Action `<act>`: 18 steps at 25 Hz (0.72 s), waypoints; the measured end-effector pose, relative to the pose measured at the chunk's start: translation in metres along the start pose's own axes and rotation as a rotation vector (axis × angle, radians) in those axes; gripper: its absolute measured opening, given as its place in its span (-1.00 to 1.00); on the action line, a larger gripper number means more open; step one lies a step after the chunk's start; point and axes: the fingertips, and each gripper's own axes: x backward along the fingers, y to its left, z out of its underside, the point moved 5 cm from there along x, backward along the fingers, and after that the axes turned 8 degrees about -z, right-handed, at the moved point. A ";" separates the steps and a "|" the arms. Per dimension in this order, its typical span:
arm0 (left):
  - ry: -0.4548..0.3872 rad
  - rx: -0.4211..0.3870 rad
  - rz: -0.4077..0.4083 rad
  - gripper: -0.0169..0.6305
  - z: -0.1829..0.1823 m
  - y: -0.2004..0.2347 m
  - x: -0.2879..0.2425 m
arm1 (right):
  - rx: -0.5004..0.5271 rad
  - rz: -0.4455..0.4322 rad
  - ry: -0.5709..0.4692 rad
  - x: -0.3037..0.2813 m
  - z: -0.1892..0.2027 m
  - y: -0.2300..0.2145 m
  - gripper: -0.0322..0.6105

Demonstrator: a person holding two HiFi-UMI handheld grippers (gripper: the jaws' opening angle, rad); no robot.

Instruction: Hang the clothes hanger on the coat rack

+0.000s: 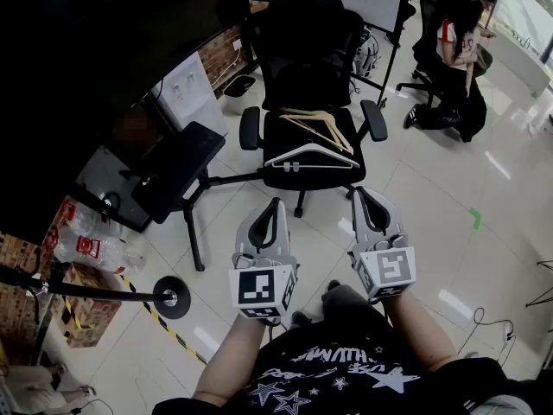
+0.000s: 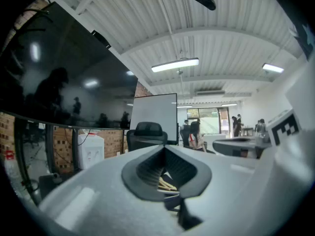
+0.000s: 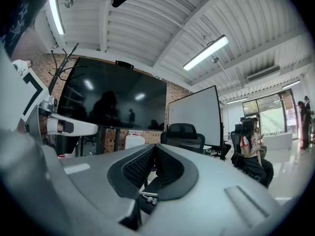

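**Asker:** Where are you standing?

**Me:** I'm in an open office on a pale tiled floor [image 1: 432,197]. There's a big dark screen [image 1: 104,41] on my left and a black office chair [image 1: 311,178] straight ahead.

**Asker:** Is anything hung yet?

**Me:** No. As far as I can judge, the task hasn't begun. The hangers all lie on the chair seat, with a few wooden hangers [image 1: 321,126] crossed at the back and a white hanger [image 1: 311,156] in front of them. My left gripper [image 1: 276,204] and right gripper [image 1: 358,194] point level at the chair, short of it. Both have their jaws closed together on nothing.

**Asker:** And the coat rack?

**Me:** I take it to be the black pole on a round base [image 1: 173,299], low at my left. Its hooks don't show in the head view. Picking up, carrying and hooking are all left to do.

**Asker:** Is there room to move?

**Me:** The floor is open between me and the seat. The armrests [image 1: 374,119] flank the hangers, so I'd come in from the front. The screen stand's leg [image 1: 194,232] and the striped floor tape [image 1: 164,322] lie on the way to the pole.
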 end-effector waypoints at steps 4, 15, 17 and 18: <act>-0.004 -0.002 -0.012 -0.93 0.004 0.004 -0.019 | -0.020 0.011 0.011 -0.017 0.010 -0.021 -0.88; 0.016 -0.030 -0.126 -0.93 0.027 0.012 -0.160 | -0.059 -0.084 0.056 -0.140 0.067 -0.124 -0.88; 0.030 -0.034 -0.160 -0.93 0.032 0.018 -0.187 | -0.087 -0.097 0.082 -0.165 0.081 -0.147 -0.88; 0.042 -0.033 -0.175 -0.93 0.034 0.020 -0.199 | -0.102 -0.117 0.097 -0.176 0.089 -0.156 -0.88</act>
